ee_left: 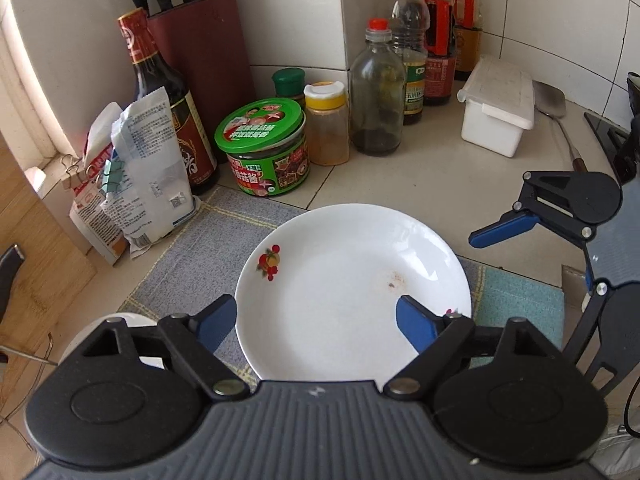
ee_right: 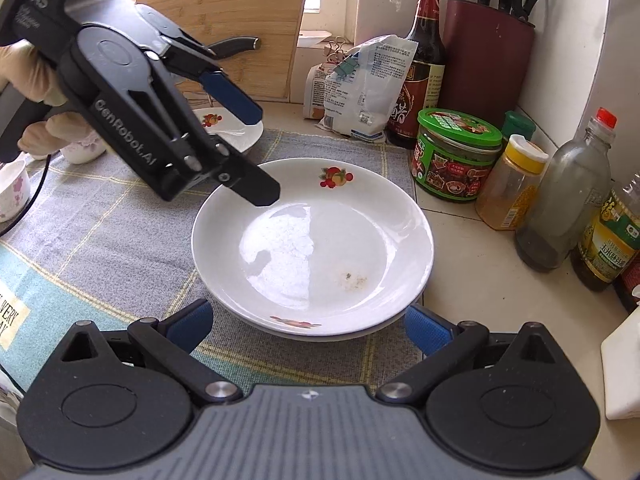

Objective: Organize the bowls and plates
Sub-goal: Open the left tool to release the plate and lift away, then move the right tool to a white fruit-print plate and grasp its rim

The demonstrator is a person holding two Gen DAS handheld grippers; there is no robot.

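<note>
Plates (ee_right: 312,248) were the object of this task step: two white plates with fruit motifs lay stacked on the grey checked mat (ee_right: 120,240), and the rim of the lower plate showed under the near edge of the upper one in the right wrist view. All positions below are given relative to this stack.

Left gripper (ee_right: 260,160): positioned above the far-left rim of the stack, tilted downward. Its jaws stood wide apart and nothing was between them. In its own view, the blue fingers (ee_left: 216,322) straddled the near part of the stack without contact.

Right gripper (ee_right: 308,326): positioned just beside the near rim of the stack. Its jaws stood wide apart, one finger to each side of the rim, with no visible pressure on the plate. It carried nothing.

Progress assessment:
- Done: two plates appeared nested into one stack.
- Remaining: a third plate (ee_right: 236,132) with the same motif lay beyond the stack on the far-left side, and it was separate. Small floral bowls (ee_right: 84,148) stood further left of the stack, near the mat edge, and they were not grouped.

Condiment jars and bottles, including the green-lidded jar (ee_right: 460,156), stood to the right of the stack and were clear of it.

A brown stain marked the upper plate of the stack.
</note>
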